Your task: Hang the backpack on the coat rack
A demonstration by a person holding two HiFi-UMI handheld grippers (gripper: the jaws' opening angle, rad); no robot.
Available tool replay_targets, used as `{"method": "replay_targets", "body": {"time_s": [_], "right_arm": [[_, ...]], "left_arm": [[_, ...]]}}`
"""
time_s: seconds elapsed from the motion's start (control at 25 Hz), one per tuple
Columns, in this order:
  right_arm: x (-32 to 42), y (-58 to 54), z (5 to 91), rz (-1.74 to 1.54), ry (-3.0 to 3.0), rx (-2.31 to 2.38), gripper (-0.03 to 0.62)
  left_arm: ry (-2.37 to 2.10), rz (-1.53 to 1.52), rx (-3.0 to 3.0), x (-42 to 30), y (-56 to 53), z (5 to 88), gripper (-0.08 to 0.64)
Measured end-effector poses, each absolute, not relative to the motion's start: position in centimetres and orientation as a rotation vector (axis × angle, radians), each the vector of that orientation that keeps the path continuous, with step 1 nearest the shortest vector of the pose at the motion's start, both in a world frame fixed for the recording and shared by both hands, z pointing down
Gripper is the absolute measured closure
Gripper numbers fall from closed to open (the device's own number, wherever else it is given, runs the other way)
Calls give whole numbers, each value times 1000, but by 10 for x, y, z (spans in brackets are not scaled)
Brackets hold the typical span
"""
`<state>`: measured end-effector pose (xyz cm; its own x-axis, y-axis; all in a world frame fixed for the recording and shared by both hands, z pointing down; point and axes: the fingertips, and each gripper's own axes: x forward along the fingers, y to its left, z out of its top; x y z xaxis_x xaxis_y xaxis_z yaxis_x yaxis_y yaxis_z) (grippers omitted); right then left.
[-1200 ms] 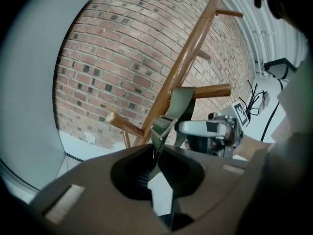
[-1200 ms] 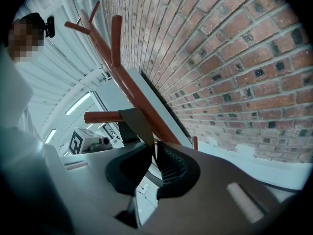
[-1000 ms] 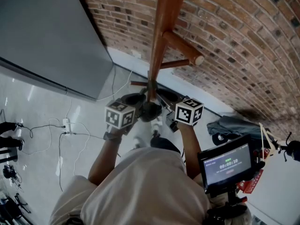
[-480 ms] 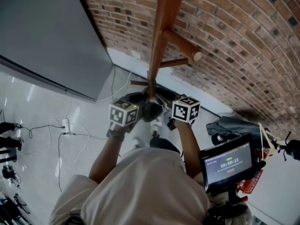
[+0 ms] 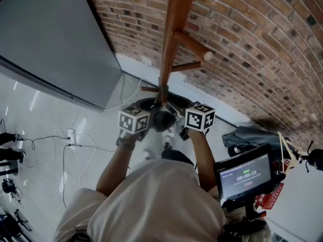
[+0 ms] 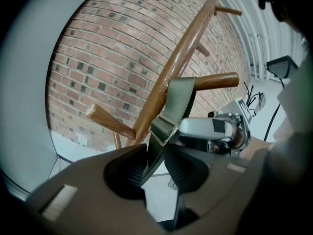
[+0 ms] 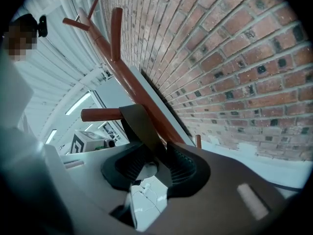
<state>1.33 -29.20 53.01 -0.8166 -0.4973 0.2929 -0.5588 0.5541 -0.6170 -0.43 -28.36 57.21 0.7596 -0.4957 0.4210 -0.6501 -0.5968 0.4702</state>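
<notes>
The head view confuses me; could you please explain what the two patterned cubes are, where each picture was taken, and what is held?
A person carries two two-jaw grippers; the cubes are parts of them. The head view looks down from the person's head at the coat rack and floor. The other two views ride on the left gripper and right gripper. Each has a strap, looped over a peg, between its jaws, which have just been opening and stand apart.
</notes>
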Motion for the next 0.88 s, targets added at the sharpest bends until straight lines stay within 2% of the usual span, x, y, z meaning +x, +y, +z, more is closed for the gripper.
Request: {"method": "replay_targets", "body": {"time_s": [0.28,0.6,0.88], "right_arm": [[19,-286,524,1099,-2701,962,465],[32,-279,519,1039,-2691,1033,457],[43,-277,504,940,-2675,1110,460]], "left_arm": [[-870,346,2359,-9,-280,570,411],[-924,396,2371,-13,-277,568,407],[-1041,401,2388,-29,-277,550,456]]}}
